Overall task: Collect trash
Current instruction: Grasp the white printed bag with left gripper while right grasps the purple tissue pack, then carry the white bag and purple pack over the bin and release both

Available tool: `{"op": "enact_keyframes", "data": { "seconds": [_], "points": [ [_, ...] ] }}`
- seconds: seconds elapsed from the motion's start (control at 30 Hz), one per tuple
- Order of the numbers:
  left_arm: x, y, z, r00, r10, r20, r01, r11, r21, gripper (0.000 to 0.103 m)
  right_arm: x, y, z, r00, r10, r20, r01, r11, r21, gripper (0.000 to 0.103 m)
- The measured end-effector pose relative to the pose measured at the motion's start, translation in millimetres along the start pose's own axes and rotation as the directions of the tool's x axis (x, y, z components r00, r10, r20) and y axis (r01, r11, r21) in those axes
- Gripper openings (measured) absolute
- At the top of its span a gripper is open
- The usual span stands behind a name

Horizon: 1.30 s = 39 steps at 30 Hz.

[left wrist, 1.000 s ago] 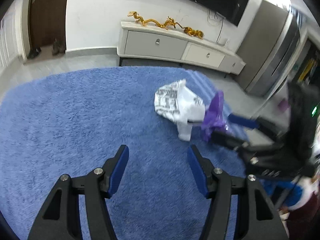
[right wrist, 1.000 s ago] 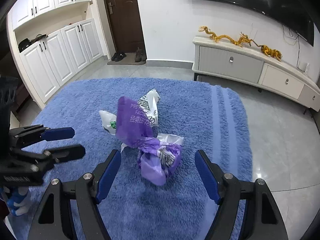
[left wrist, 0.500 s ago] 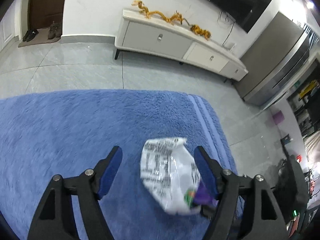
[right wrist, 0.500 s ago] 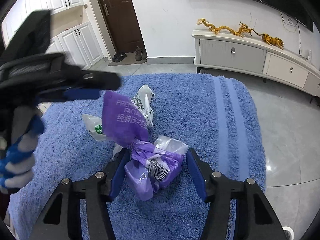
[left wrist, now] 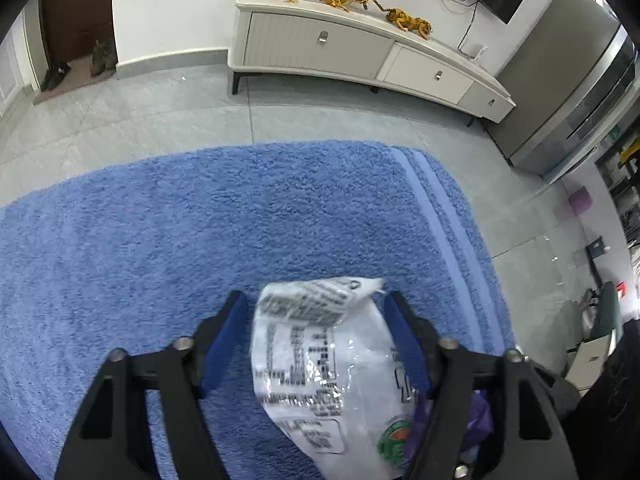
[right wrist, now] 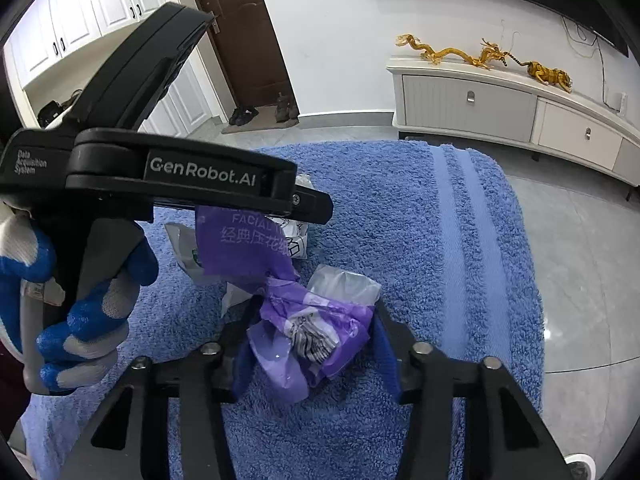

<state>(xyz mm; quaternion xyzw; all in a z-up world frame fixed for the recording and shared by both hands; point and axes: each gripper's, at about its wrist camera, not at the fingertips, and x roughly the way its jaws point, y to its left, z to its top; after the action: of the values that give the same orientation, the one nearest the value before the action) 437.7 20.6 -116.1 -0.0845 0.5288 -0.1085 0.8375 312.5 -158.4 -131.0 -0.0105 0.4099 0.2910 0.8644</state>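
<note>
On the blue rug (right wrist: 460, 240), the right hand-held gripper (right wrist: 310, 350) has just been closing and now clenches the purple wrapper (right wrist: 316, 332); the left hand-held gripper (left wrist: 316, 344), closing too, straddles the white printed bag (left wrist: 324, 364) ungripped; next, it should pinch and both lift.

My left gripper (left wrist: 316, 344) & right gripper (right wrist: 310, 354): black plastic frames w/ triangular cut-outs, blue finger pads, silver screws at the pivots. Left body (right wrist: 180, 176) reads "GenRobot.AI" & "Data Acquisition System" in white. My glove (right wrist: 80, 312): white knit, blue-coated fingers.
</note>
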Motion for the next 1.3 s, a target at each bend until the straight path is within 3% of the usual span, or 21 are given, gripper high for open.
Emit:
{"op": "enact_keyframes", "data": {
  "seconds": [0.23,0.5,0.8,0.97,1.3],
  "points": [
    [-11,12,-13,1.000,-0.009,0.010,0.009,1.000,-0.029,0.041,-10,11,-7,1.000,-0.017,-0.003,0.017,0.999,-0.027,0.037],
    [-41,14,-47,0.999,-0.022,0.036,0.024,0.998,-0.053,0.035,-41,33,-29,0.999,-0.032,-0.008,0.032,0.998,-0.054,0.036],
    [-102,29,-117,0.996,0.000,0.088,0.008,0.996,-0.088,0.032,-93,57,-72,0.999,-0.052,-0.001,0.052,0.998,-0.042,0.036],
    [-128,40,-157,0.995,-0.022,0.100,0.034,0.992,-0.118,0.023,-120,72,-93,0.998,-0.055,0.014,0.056,0.998,-0.022,0.036],
    [-185,26,-230,0.983,-0.021,0.185,0.034,0.997,-0.070,0.020,-155,103,-135,0.998,-0.054,0.029,0.055,0.998,-0.013,0.036]
  ]
}}
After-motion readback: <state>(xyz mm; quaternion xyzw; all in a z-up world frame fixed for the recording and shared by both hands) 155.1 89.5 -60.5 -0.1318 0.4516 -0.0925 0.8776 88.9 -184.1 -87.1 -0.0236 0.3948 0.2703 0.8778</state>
